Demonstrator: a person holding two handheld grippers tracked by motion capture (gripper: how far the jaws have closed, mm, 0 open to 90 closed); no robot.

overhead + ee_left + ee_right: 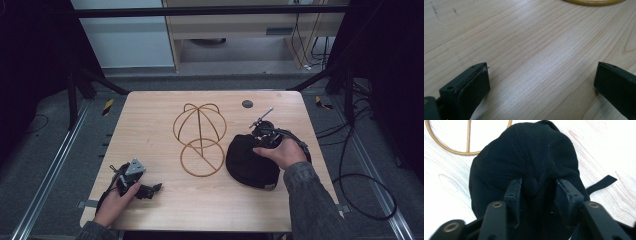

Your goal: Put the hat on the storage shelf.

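A black cap (247, 162) lies on the wooden table (150, 125) right of centre. My right gripper (254, 144) comes down on the cap's crown from the far side, held by a hand. In the right gripper view the jaws of that gripper (537, 185) stand close together with a raised fold of the cap (524, 150) pinched between them. My left gripper (152, 190) rests near the front left of the table. The left gripper (541, 82) has its jaws wide apart over bare wood.
A gold wire cap stand (200, 135) lies at the table's middle, just left of the cap, and its ring (439, 142) shows beside the crown. The cap's strap (602, 182) sticks out on the wood. A small dark disc (247, 104) sits near the far edge.
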